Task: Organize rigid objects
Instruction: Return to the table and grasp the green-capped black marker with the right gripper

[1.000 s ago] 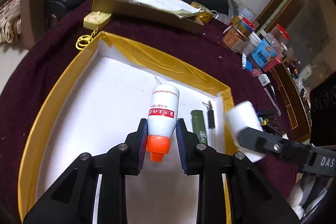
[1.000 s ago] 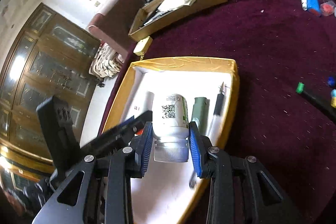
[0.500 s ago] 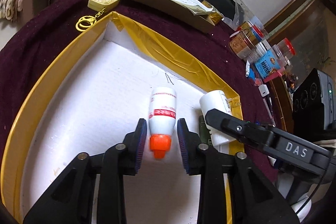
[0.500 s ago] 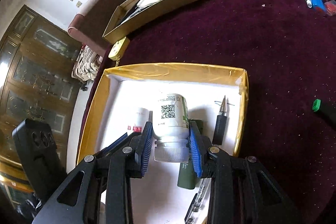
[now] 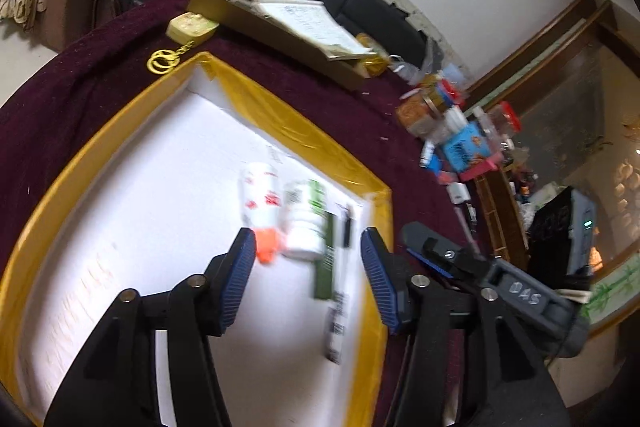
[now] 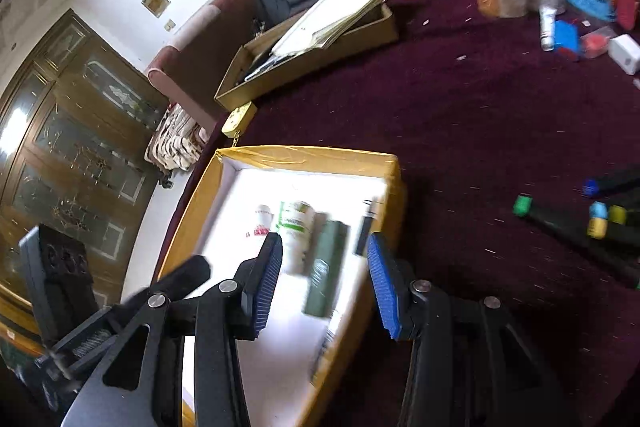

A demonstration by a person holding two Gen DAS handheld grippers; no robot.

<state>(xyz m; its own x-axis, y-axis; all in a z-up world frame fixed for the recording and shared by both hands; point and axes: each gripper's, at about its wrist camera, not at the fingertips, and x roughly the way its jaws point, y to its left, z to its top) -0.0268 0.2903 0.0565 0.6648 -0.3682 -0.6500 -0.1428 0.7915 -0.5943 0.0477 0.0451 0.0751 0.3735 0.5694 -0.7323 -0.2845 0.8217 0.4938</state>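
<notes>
Both your jaws released, empty; markers (image 6: 592, 223) lie right of frame, nearer your right gripper (image 6: 326, 275).

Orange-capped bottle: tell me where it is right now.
In the left wrist view the orange-capped bottle lies inside the yellow-rimmed box, left of the white bottle, just ahead of the open left gripper.

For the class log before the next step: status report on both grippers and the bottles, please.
Left gripper open, right gripper open. Orange-capped white bottle and green-labelled white bottle lying side by side in yellow-rimmed white tray. Nothing in the way.
</notes>
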